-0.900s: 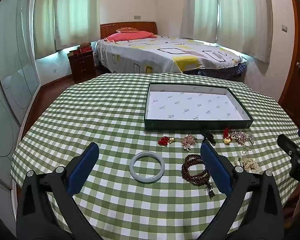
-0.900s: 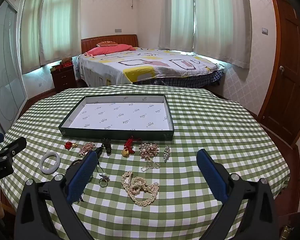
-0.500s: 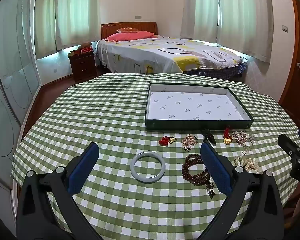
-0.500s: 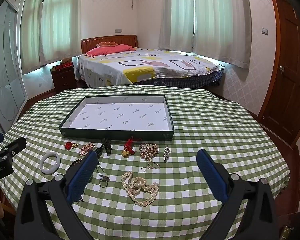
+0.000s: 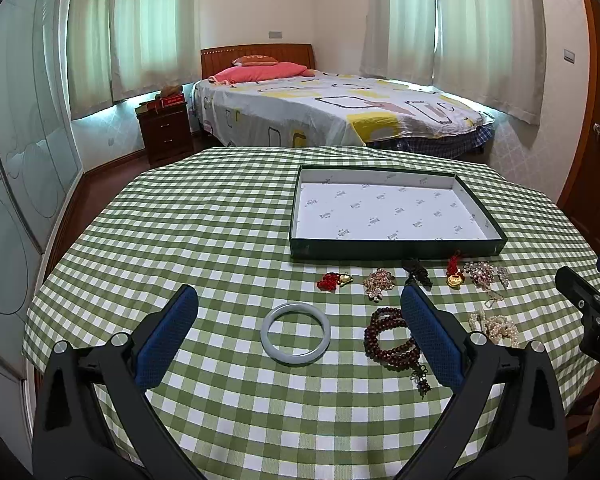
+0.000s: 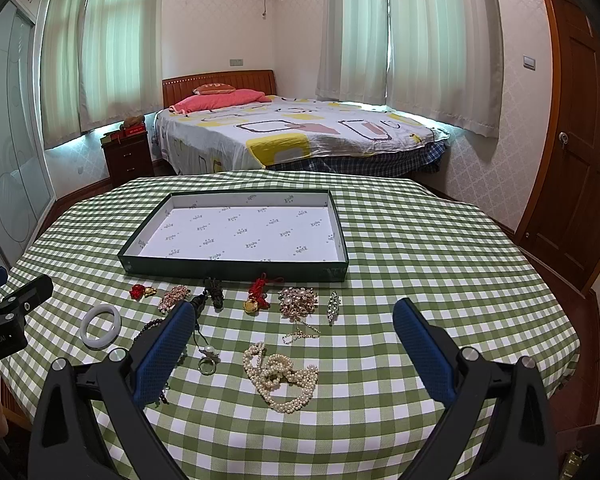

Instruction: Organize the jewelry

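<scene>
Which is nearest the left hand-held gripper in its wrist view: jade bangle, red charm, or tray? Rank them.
1. Jade bangle, between the open left hand-held gripper's fingers.
2. Red charm, beyond it, slightly right.
3. Tray, farthest, right of centre.

My left gripper: fingers spread wide, nothing btwn them, held level & pointing fwd. Right gripper: same, fingers wide apart, nothing held. Each gripper's tip shows at the edge of the other's view, so they're side by side, apart.
</scene>
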